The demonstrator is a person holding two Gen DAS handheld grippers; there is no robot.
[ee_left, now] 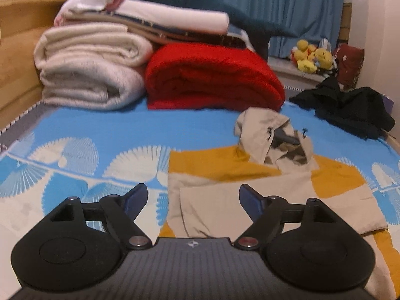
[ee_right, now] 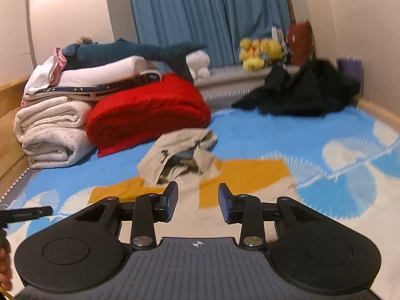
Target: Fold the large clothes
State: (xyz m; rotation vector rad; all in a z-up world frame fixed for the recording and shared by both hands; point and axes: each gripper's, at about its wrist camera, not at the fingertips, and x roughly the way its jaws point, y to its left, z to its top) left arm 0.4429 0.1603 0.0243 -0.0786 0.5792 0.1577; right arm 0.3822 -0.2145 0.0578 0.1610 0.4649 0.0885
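Two grippers are raised above the blue patterned bedsheet [ee_left: 100, 127], on which the beige-and-yellow hooded jacket [ee_left: 250, 190] is laid flat, sleeves folded inward, hood [ee_left: 272, 137] crumpled at the far end near the red blanket [ee_left: 212, 80]. The left gripper [ee_left: 192, 197] is seen with jaws wide apart and nothing between them; the right gripper [ee_right: 198, 205] is parted more narrowly, likewise empty. The next fold is judged best made by gripping both near hem corners evenly, lifting together, and laying the hem squarely towards the hood.
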